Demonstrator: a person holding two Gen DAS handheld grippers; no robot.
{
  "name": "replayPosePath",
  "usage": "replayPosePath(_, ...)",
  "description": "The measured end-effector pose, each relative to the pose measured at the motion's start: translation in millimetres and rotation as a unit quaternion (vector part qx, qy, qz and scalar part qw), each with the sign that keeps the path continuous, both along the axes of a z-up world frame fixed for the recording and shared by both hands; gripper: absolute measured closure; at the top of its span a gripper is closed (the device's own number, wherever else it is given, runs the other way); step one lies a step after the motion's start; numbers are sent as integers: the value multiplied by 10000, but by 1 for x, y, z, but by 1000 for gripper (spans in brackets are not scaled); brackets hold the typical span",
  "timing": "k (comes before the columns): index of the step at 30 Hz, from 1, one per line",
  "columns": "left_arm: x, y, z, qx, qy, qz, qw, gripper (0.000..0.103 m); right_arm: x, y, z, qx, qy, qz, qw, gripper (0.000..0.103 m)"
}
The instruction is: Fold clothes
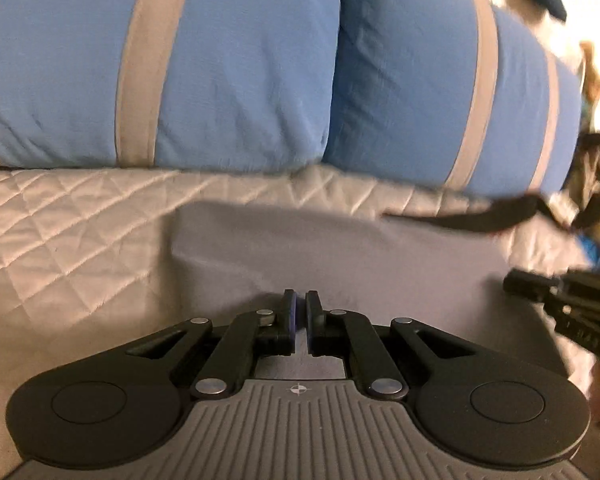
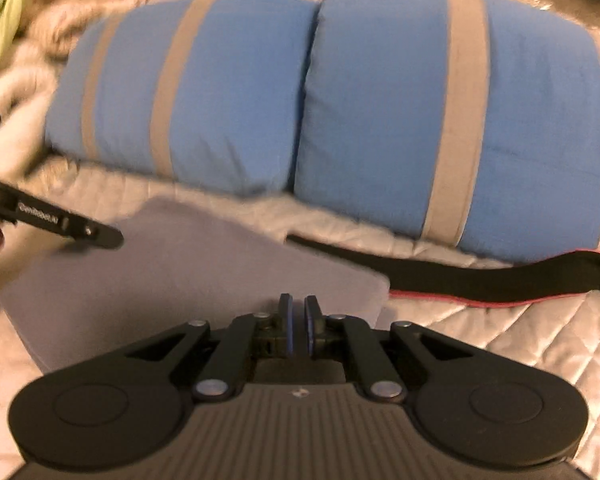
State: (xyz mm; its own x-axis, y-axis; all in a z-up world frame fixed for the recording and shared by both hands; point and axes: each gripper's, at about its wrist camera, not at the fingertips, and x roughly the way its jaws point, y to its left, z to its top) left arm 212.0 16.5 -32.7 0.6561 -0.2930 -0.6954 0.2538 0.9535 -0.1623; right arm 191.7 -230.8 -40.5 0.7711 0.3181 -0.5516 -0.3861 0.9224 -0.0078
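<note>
Both claws sit nearly closed, gripping nothing visible. Grey garment [image 2: 188, 264] lies flat mid-frame, long axis toward upper left. Right gripper [image 2: 296, 332] sits over its lower-right edge, left gripper [image 1: 299, 320] over its middle.

Two blue pillows with grey stripes, the left pillow [image 2: 188, 92] and the right pillow [image 2: 452, 120]; one folded grey garment [image 2: 188, 264]; one black strap [image 2: 480, 276]; one quilted bedspread [image 1: 60, 232]; two grippers, the left gripper [image 1: 300, 312] and the right gripper [image 2: 299, 316].

Dim warm indoor light, motion blur throughout, fisheye bending at edges, overexposed glare in top corners.
</note>
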Motion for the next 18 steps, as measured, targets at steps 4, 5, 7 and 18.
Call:
replayPosePath(4, 1, 18, -9, 35, 87, 90, 9999, 100, 1, -8, -5, -66, 68, -11, 10000, 86)
replayPosePath(5, 0, 21, -8, 136, 69, 145, 9998, 100, -1, -9, -3, -91, 55, -35, 9999, 86)
replayPosePath(7, -5, 22, -5, 377, 9, 297, 9988, 100, -7, -14, -1, -108, 54, -136, 9998, 86)
replayPosePath(18, -40, 42, 21, 791, -23, 913, 9927, 100, -46, -32, 17, -52, -121, -516, 9986, 82)
